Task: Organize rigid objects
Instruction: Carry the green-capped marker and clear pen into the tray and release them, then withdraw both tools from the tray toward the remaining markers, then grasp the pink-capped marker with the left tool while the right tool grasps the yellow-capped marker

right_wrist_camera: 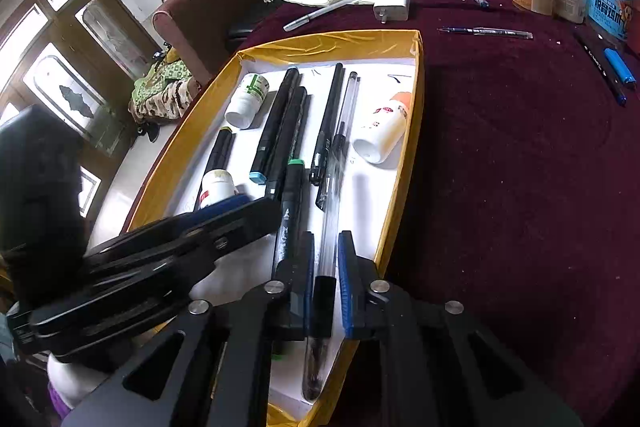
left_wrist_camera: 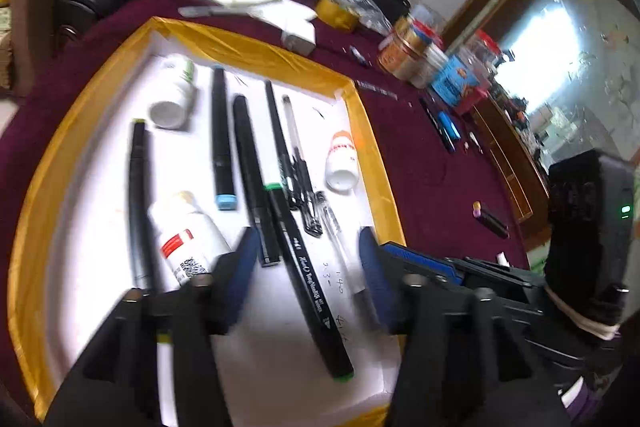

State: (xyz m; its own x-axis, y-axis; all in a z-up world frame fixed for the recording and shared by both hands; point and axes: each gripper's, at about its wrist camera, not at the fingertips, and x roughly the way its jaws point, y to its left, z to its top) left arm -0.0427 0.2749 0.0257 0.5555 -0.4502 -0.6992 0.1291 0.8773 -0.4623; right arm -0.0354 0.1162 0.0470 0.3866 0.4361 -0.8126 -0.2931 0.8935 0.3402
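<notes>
Placing step, pens into yellow-rimmed tray (left_wrist_camera: 372, 131); left gripper (left_wrist_camera: 308, 259) jaws apart, green-capped marker (left_wrist_camera: 308, 279) lying loose between them on tray floor; right gripper (right_wrist_camera: 325, 267) nearly closed around clear pen (right_wrist_camera: 332, 227), grip uncertain; next, probably free it and withdraw.

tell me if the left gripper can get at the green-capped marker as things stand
Probably yes: the left gripper is open straddling the green-capped marker, nothing lying over it, though a black pen sits close alongside.

both wrist views look steeply down, close over the same yellow-rimmed tray (left_wrist_camera: 372, 147) (right_wrist_camera: 416, 115), from opposite sides.
</notes>
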